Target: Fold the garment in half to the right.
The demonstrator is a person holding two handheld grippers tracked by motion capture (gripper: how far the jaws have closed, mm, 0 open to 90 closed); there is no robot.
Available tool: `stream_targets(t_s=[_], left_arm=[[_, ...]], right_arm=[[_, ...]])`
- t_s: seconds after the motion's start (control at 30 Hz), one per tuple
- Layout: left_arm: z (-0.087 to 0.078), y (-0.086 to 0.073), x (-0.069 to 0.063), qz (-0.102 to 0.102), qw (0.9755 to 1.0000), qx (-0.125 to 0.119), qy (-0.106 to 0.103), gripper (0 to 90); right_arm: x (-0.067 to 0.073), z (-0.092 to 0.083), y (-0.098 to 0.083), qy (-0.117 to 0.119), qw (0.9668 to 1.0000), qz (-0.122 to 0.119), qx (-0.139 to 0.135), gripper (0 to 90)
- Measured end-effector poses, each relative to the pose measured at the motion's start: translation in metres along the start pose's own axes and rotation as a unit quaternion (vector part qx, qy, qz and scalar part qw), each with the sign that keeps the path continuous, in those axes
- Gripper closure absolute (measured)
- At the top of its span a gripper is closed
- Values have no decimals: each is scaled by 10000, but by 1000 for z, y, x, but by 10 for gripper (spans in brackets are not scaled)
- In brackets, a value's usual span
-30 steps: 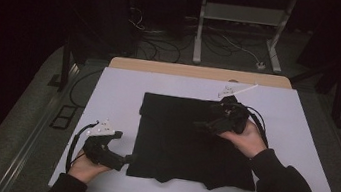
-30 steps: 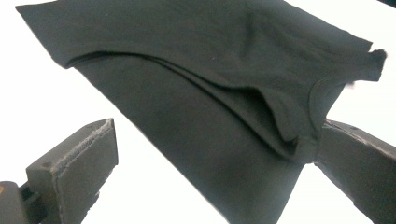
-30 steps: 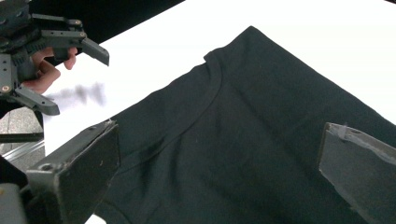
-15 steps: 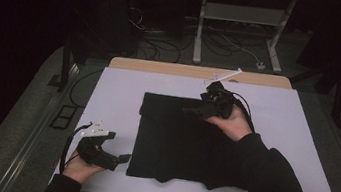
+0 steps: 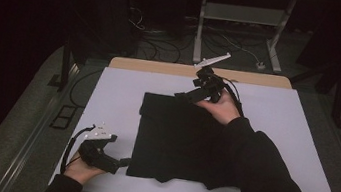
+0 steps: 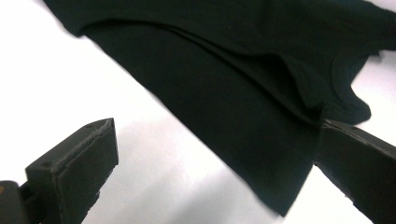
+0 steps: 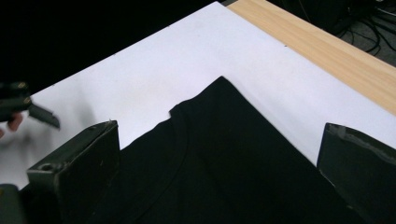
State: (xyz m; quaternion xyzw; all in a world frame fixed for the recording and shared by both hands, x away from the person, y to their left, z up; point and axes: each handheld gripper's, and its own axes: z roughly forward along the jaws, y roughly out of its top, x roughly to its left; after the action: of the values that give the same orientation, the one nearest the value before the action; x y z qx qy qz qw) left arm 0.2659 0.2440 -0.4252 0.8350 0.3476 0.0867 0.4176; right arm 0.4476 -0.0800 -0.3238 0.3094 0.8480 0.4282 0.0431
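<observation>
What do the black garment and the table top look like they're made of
The black garment looks like soft matte knit cotton, probably a T-shirt: it lies limp in folded layers, with a stitched neckline band in the left gripper view. The table top looks like a smooth white laminate or sheet, faintly glossy, over a light wood board with visible grain along the far edge.

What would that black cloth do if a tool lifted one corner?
The black cloth would likely droop and sag, since its layers lie flat and creased. It looks thin, so probably light. Pushed across the white table, it might bunch rather than slide whole.
</observation>
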Motion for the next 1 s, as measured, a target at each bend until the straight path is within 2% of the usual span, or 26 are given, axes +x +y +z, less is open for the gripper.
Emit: stream_targets(t_s=[0.2,0.53,0.67,0.8,0.87,0.93,1.0], left_arm=[[5,-4,-5,121,9996,235,-117,0],[10,-8,-12,248,9987,356,-285,0],[12,-10,-17,347,9976,452,-392,0],[14,-11,-20,527,9955,644,-463,0],[15,-11,-20,592,9948,680,-484,0],[16,-12,-21,570,9947,667,-530,0],[17,-12,-22,654,9941,659,-563,0]], right_arm=[[-4,14,10,-5,10000,57,-33,0],[-11,39,23,-17,9999,153,12,0],[-14,49,27,18,9998,194,-7,0],[-15,59,26,-5,9997,225,-5,0],[-17,63,25,-12,9997,255,-24,0],[-19,67,24,-10,9994,328,-52,0],[-20,71,24,-52,9994,347,-47,1]])
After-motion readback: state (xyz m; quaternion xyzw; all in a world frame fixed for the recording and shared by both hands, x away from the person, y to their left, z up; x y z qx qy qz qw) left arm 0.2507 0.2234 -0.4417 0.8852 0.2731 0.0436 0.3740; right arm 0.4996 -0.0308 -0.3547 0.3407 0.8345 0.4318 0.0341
